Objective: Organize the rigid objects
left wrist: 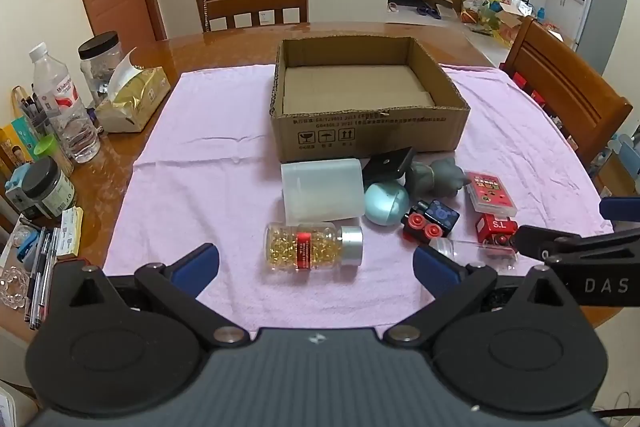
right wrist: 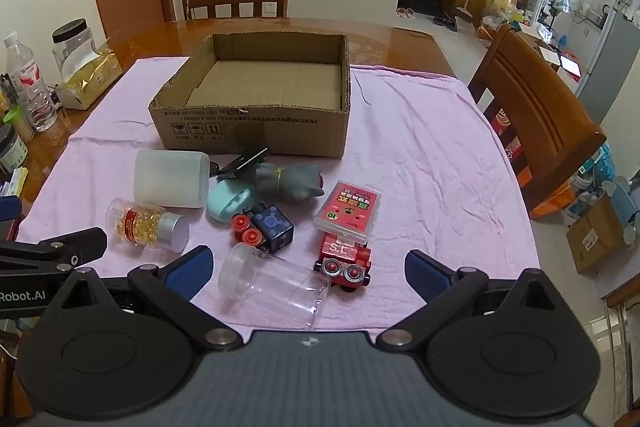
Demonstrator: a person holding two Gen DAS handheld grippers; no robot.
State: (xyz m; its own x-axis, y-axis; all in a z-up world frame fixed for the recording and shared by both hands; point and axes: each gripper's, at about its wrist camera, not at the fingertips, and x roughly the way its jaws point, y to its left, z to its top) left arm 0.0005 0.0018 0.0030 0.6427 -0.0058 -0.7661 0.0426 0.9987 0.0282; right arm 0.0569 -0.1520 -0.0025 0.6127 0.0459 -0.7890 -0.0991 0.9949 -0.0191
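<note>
The left hand-held gripper hangs over the near edge of a pink towel with its blue pads spread wide and nothing between them; just ahead lies a capsule bottle on its side, red label band around it and silver cap to the right. The right hand-held gripper is likewise wide open and empty, a clear jar lying on its side between its fingers without touching either pad. Its body shows in the left view with the letters "DAS"; the left one's body shows in the right view with "Robot.AI". Beside the jar stands a red toy train marked "S.L", with a red card case leaning on its top. Left of it sits a black toy car with red wheels, then a teal egg, a grey figure, a black clip and a frosted tub. Behind them all, on the towel, a cardboard box stands open and empty, handling symbols and small unreadable print on its near wall. On the bare tabletop at left are a water bottle and a tissue box.
</note>
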